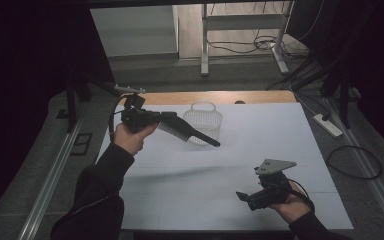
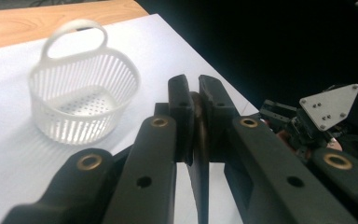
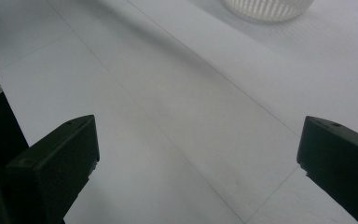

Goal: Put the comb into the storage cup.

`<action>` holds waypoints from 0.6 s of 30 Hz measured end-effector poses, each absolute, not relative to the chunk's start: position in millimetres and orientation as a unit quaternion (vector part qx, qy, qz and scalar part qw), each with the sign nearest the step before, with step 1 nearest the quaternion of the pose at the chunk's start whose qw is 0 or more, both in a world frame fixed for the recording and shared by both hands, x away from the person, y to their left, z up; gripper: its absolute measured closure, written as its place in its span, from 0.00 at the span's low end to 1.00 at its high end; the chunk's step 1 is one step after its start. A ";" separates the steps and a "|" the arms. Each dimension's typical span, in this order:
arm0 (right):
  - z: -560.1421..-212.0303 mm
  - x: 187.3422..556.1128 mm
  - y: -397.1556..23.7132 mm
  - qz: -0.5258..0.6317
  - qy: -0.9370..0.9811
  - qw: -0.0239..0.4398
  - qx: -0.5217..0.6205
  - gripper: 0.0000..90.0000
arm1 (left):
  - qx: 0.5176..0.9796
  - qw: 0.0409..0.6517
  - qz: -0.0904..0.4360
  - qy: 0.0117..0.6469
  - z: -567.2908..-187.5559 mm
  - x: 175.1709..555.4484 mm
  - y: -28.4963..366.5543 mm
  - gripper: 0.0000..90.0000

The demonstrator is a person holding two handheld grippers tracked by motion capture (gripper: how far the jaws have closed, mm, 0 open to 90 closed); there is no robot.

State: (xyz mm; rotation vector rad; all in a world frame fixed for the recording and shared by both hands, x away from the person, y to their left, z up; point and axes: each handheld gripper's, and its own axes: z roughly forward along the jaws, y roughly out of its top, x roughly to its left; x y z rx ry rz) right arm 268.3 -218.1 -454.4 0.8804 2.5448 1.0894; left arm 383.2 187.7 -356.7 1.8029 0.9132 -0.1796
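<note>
Comb (image 1: pixel 192 131), black, is clamped between the jaws of the left gripper (image 1: pixel 166 121), which is held above the table (image 1: pixel 260 150) at about 10 o'clock of the white surface. In the left gripper view the pads (image 2: pixel 182 109) press together on the thin dark edge of the comb (image 2: pixel 198 154). The comb's handle points toward 4 o'clock in the high view and its tip crosses in front of the basket (image 1: pixel 203 120). The basket is white, slotted, with a loop handle, and stands upright on the table at about 12 o'clock, just beyond the comb; whether the two touch cannot be determined. In the left gripper view the basket (image 2: pixel 81 100) sits at 10 o'clock from the jaws. The right gripper (image 1: pixel 245 198) is held low at 5 o'clock of the table, well apart from the basket. Its jaws stand wide apart with bare table between them in the right gripper view
</note>
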 end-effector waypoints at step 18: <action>-457.6 265.5 -238.8 0.365 0.864 0.128 0.321 0.00 | 0.752 0.524 -0.039 0.398 -336.9 399.5 193.6 0.93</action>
